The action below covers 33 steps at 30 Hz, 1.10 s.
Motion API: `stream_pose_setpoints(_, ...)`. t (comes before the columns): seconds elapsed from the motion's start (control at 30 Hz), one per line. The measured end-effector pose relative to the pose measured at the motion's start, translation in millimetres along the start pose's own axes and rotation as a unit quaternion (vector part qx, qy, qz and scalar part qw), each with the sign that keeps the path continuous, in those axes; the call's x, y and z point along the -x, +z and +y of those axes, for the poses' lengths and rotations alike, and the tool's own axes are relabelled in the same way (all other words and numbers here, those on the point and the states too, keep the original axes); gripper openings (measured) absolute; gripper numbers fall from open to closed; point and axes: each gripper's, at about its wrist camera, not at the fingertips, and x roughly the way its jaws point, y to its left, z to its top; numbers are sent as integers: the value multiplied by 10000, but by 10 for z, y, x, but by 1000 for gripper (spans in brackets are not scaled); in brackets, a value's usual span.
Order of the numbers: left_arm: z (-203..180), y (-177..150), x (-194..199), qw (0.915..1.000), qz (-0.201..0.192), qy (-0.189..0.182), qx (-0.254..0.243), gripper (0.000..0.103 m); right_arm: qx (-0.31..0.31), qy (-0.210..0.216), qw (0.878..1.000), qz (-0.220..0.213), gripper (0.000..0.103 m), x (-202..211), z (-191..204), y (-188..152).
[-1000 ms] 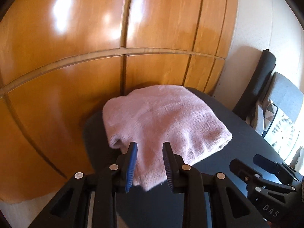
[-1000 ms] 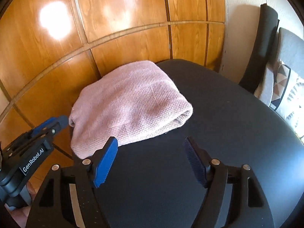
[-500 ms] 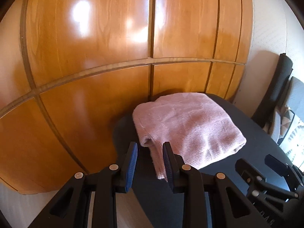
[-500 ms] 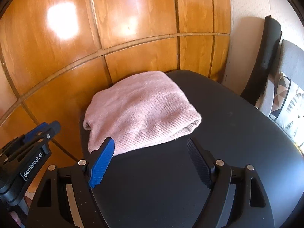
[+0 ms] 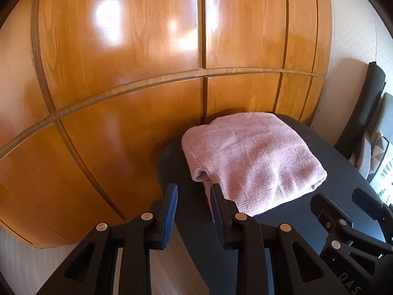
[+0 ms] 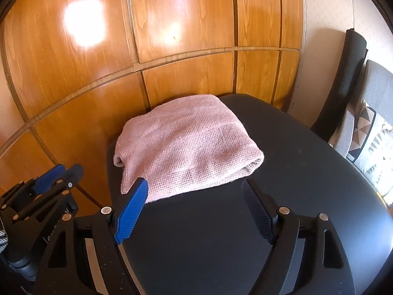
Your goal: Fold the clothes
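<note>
Black table [image 6: 307, 172] spreads wide rightward only behind right gripper [image 6: 194, 206].

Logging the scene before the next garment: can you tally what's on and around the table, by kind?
Folded pink knitted garment: 1
Round black table: 1
Black chair back: 1
Patterned grey cushion: 1
Handheld grippers, jaws open and empty: 2, left gripper, right gripper
Total: 6

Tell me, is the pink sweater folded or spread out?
Folded: the pink sweater lies as a compact bundle with layered edges on the black table.
</note>
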Motion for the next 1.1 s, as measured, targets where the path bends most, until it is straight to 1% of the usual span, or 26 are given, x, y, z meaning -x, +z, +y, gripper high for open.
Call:
stream_pose_setpoints(0.13,-15,10,-5,9999,97,63,-21,28,-10,35,10000,20,81,4,7,-24)
stream_pose_setpoints(0.33,-39,-5,-14,9997,230,-99,20,28,1,23,10000,20,81,0,3,-27)
stream_pose_setpoints(0.4,-49,-9,8,9998,199,-89,12,28,-31,17,10000,-11,81,11,-13,-29)
stream_pose_setpoints(0.5,-80,-2,29,9998,200,51,-48,28,-67,37,10000,24,81,5,-30,-51)
stream_pose_setpoints(0.67,-27,26,64,9996,157,-170,139,28,-3,-6,10000,24,81,2,-16,-69)
stream_pose_setpoints(0.8,3,33,70,9991,206,-291,246,28,57,-10,10000,-26,81,24,7,-38)
stream_pose_setpoints(0.93,-37,32,87,9997,133,-193,114,28,127,-16,9998,-148,81,76,43,-29)
stream_pose_setpoints(1.1,-38,9,141,9994,123,-304,116,28,198,-81,9996,-171,81,106,61,-46)
